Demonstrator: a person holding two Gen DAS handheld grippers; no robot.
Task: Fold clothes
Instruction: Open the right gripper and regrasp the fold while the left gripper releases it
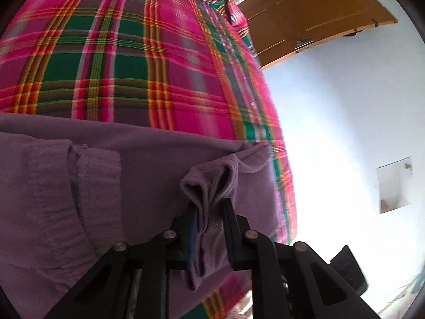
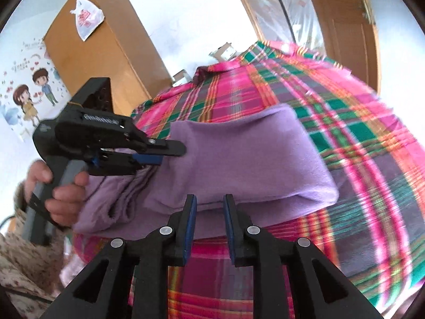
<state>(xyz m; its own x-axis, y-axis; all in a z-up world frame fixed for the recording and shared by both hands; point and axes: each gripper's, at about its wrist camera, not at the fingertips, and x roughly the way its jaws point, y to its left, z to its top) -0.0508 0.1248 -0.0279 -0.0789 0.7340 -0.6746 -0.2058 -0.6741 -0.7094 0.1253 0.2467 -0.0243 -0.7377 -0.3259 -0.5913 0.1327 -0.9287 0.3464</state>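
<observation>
Your left gripper (image 1: pixel 208 218) was clamped on a bunched fold of the purple garment (image 1: pixel 132 164); its own camera showed the cloth pinched between the two pads and hanging out below them. Only that view showed the stitched hem (image 1: pixel 82 164) lying off to the left, and a white wall (image 1: pixel 345 119) with a wooden door (image 1: pixel 318 18) to the right.

Your right camera gave you what the left could not: the left gripper (image 2: pixel 170 154) seen from the side, your hand (image 2: pixel 61 188) around its handle, and the garment (image 2: pixel 252 164) folded into a thick band across the pink and green plaid sheet (image 2: pixel 358 146). Your right gripper (image 2: pixel 209 207) stood with its fingers apart and nothing between them, just at the near folded edge of the band.

The garment's right end stopped well inside the plaid, so you had bare sheet to the right and in front. A wooden cabinet (image 2: pixel 106 45) stood beyond the far-left edge.
</observation>
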